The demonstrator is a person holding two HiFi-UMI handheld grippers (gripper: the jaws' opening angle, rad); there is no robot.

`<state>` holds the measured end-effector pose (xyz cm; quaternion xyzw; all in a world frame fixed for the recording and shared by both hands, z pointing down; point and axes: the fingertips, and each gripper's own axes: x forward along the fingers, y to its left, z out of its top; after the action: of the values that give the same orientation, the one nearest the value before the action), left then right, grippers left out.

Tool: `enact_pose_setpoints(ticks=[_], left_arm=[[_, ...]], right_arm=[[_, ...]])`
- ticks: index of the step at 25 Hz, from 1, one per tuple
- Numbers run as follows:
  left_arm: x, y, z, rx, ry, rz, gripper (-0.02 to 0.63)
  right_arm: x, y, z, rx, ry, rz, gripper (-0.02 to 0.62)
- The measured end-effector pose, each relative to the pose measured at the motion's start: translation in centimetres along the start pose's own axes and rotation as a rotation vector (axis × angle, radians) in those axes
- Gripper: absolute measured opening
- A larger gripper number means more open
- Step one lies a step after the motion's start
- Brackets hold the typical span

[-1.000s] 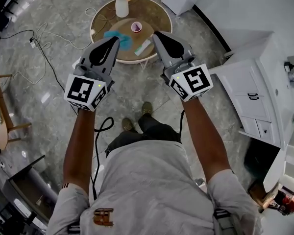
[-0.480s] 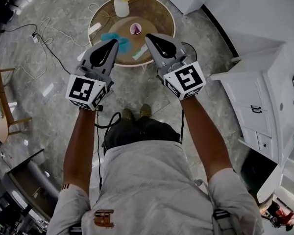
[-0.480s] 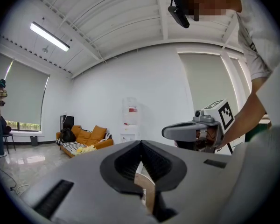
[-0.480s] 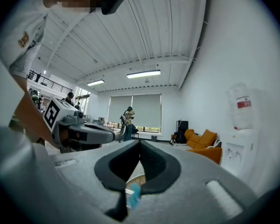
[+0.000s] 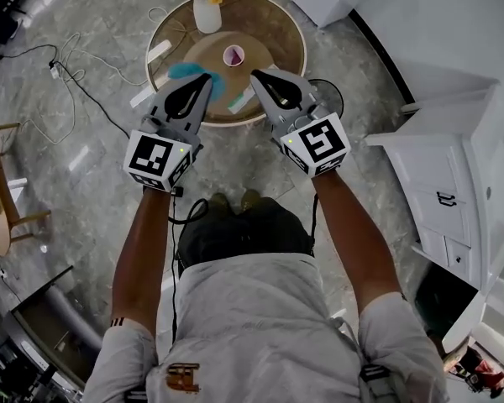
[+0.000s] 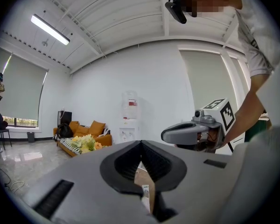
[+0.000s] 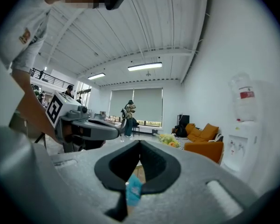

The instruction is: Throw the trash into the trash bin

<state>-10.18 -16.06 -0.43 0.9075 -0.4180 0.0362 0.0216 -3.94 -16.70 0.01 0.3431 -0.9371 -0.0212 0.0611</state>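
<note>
Both forearms extended forward, side by side, held about level. Left gripper (image 5: 206, 78) and right gripper (image 5: 257, 75) both closed, nothing held. Blue trash (image 5: 185, 70) lies on the round worktop (image 5: 287, 25), by the left gripper's tip.

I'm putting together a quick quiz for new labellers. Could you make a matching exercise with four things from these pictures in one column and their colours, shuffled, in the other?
Things:
1. vase
2. cup
3. crumpled trash
4. sofa

Colours:
A. orange
B. blue
C. white
D. pink

Pairs: 1-C; 2-D; 3-B; 4-A
</note>
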Motion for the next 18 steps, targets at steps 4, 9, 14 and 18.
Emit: enact_pose_setpoints(ticks=[4,9,14,18], left_arm=[[0.8,1.3,-3.4,0.012,0.002,-0.004,-0.002],[1.6,2.9,-7.7,0.025,-0.007,0.004,-0.002],[2.8,4.5,-11.2,0.018,-0.037,0.006,-0.002],[4.3,5.7,-13.9,0.026,-0.035,0.002,-0.002]], right_arm=[[2.0,-0.3,-3.9,-0.030,0.018,0.014,0.002],[4.0,-1.2,-9.4,-0.043,0.037,0.010,0.002],[6.0,-2.0,-13.6,-0.073,0.042,0.009,0.002],[7.7,-2.8,-16.3,-0.105,0.059,0.029,0.002]])
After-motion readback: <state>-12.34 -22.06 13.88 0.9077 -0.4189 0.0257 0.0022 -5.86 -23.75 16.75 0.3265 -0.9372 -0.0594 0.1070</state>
